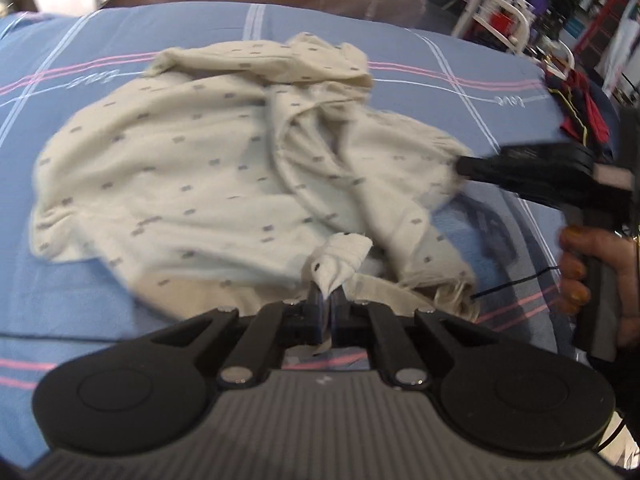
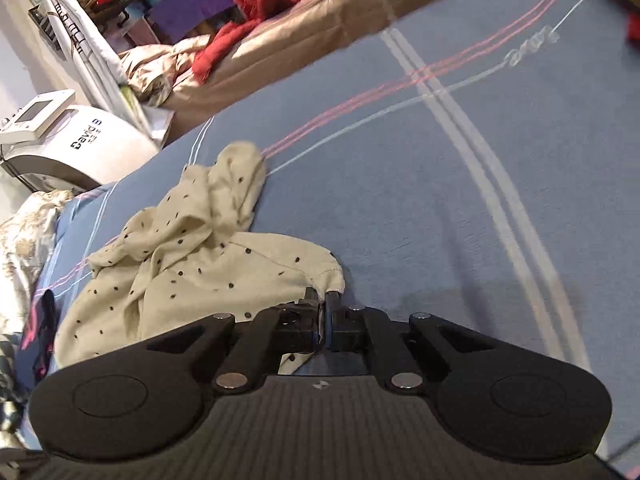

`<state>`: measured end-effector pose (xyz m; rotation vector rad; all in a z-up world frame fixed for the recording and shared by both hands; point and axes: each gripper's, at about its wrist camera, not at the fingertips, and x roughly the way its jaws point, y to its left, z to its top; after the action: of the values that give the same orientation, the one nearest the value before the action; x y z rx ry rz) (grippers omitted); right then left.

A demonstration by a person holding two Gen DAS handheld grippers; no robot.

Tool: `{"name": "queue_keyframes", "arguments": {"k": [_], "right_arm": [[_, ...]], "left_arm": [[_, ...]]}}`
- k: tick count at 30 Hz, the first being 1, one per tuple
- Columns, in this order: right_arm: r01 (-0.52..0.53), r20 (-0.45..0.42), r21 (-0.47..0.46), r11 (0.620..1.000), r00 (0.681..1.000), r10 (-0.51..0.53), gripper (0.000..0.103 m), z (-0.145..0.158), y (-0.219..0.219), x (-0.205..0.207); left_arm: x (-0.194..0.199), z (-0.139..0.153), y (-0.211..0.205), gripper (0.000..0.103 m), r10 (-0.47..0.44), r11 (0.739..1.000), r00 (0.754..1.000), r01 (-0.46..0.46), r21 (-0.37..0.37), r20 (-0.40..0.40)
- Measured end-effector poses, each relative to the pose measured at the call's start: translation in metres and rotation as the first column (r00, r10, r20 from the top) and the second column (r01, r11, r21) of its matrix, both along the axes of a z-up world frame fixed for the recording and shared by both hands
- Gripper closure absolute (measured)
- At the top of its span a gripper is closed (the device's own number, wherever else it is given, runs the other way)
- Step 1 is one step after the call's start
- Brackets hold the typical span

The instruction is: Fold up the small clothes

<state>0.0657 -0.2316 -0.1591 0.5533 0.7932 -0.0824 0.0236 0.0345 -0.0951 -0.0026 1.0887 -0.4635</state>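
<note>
- Centrally, one cream dotted garment (image 1: 192, 168) lies crumpled on the blue striped bedsheet (image 1: 120, 40).
- Left gripper (image 1: 329, 292): jaws together, clamped on a bunched cuff or corner at the garment's near edge.
- Right gripper (image 2: 323, 304): jaws together, pinching a ribbed hem edge on the garment's far right side; a hand (image 1: 580, 268) holds its handle.
- Handling, judged: light, limp knit that sags and bunches; best held at hems, cuffs or corners and drawn taut.
- Count: one garment, two grippers.
</note>
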Motion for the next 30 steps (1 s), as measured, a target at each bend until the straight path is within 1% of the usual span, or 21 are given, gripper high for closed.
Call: {"name": "queue_keyframes", "arguments": {"k": [2, 5, 7, 9, 11, 13, 15, 16, 17, 18, 19, 20, 21, 22, 23, 24, 25, 27, 28, 29, 30], "right_arm": [[0.025, -0.009, -0.027, 0.999, 1.000, -0.025, 0.098, 0.012, -0.012, -0.023], [0.065, -0.084, 0.003, 0.998, 0.994, -0.065, 0.099, 0.026, -0.039, -0.072], [0.080, -0.143, -0.014, 0.997, 0.986, -0.082, 0.099, 0.033, -0.053, -0.111], [0.100, -0.207, -0.021, 0.995, 0.973, -0.102, 0.099, 0.034, -0.064, -0.144], [0.118, -0.281, 0.000, 0.993, 0.953, -0.114, 0.100, 0.026, -0.071, -0.171], [0.130, -0.310, 0.007, 0.991, 0.943, -0.122, 0.100, 0.018, -0.071, -0.187], [0.091, -0.329, 0.016, 0.996, 0.941, -0.080, 0.098, 0.014, -0.063, -0.188], [0.053, -0.343, 0.038, 0.998, 0.939, -0.037, 0.097, 0.012, -0.058, -0.183], [0.071, -0.328, 0.038, 0.997, 0.943, -0.054, 0.093, 0.014, -0.056, -0.182], [0.106, -0.313, 0.010, 0.994, 0.945, -0.098, 0.068, 0.019, -0.057, -0.180], [0.132, -0.302, -0.048, 0.990, 0.943, -0.141, 0.042, 0.026, -0.057, -0.177], [0.166, -0.268, -0.134, 0.977, 0.943, -0.197, 0.028, 0.036, -0.058, -0.172], [0.195, -0.210, -0.205, 0.959, 0.948, -0.237, 0.007, 0.047, -0.059, -0.169], [0.199, -0.148, -0.246, 0.949, 0.959, -0.240, 0.006, 0.056, -0.059, -0.164], [0.164, -0.104, -0.250, 0.954, 0.975, -0.195, 0.007, 0.063, -0.058, -0.154], [0.105, -0.074, -0.230, 0.968, 0.989, -0.125, 0.011, 0.067, -0.053, -0.140], [0.042, -0.048, -0.201, 0.979, 0.997, -0.052, 0.016, 0.069, -0.046, -0.123], [-0.092, 0.005, -0.167, 0.982, 0.996, 0.094, 0.019, 0.071, -0.020, -0.091], [-0.192, 0.019, -0.169, 0.967, 0.980, 0.198, 0.019, 0.070, 0.001, -0.070], [-0.296, 0.032, -0.182, 0.938, 0.951, 0.306, 0.020, 0.070, 0.025, -0.050], [-0.365, 0.050, -0.206, 0.908, 0.923, 0.382, 0.023, 0.069, 0.045, -0.036]], "left_arm": [[-0.004, 0.008, 0.032, 0.100, 0.046, 0.999, 0.999, -0.046, 0.005, -0.014], [-0.013, 0.019, 0.078, 0.100, 0.113, 0.993, 0.993, -0.112, 0.036, -0.026], [-0.021, 0.027, 0.104, 0.100, 0.154, 0.986, 0.988, -0.152, 0.071, -0.030], [-0.026, 0.031, 0.126, 0.100, 0.185, 0.978, 0.982, -0.179, 0.103, -0.046], [-0.030, 0.031, 0.148, 0.100, 0.224, 0.970, 0.971, -0.214, 0.116, -0.083], [-0.032, 0.028, 0.165, 0.099, 0.264, 0.961, 0.957, -0.251, 0.118, -0.117], [-0.034, 0.023, 0.168, 0.100, 0.263, 0.952, 0.956, -0.235, 0.197, -0.128], [-0.036, 0.020, 0.167, 0.100, 0.258, 0.940, 0.959, -0.222, 0.258, -0.117], [-0.039, 0.017, 0.165, 0.099, 0.256, 0.922, 0.962, -0.214, 0.322, -0.095], [-0.041, 0.016, 0.168, 0.098, 0.265, 0.907, 0.961, -0.220, 0.359, -0.079], [-0.043, 0.019, 0.174, 0.097, 0.290, 0.893, 0.955, -0.250, 0.373, -0.055], [-0.042, 0.025, 0.181, 0.093, 0.321, 0.884, 0.947, -0.292, 0.365, -0.020], [-0.040, 0.033, 0.186, 0.089, 0.340, 0.882, 0.940, -0.325, 0.341, 0.016], [-0.037, 0.040, 0.189, 0.073, 0.352, 0.884, 0.935, -0.348, 0.313, 0.046], [-0.030, 0.045, 0.189, 0.054, 0.354, 0.889, 0.932, -0.360, 0.283, 0.074], [-0.021, 0.049, 0.186, 0.047, 0.343, 0.896, 0.934, -0.356, 0.266, 0.096], [-0.009, 0.051, 0.178, 0.044, 0.317, 0.905, 0.941, -0.338, 0.259, 0.119], [0.017, 0.051, 0.158, 0.044, 0.255, 0.918, 0.954, -0.290, 0.271, 0.158], [0.030, 0.050, 0.148, 0.044, 0.230, 0.922, 0.957, -0.273, 0.273, 0.180], [0.048, 0.046, 0.137, 0.042, 0.198, 0.929, 0.959, -0.250, 0.274, 0.203], [0.063, 0.041, 0.126, 0.040, 0.165, 0.931, 0.961, -0.226, 0.288, 0.220]]}}
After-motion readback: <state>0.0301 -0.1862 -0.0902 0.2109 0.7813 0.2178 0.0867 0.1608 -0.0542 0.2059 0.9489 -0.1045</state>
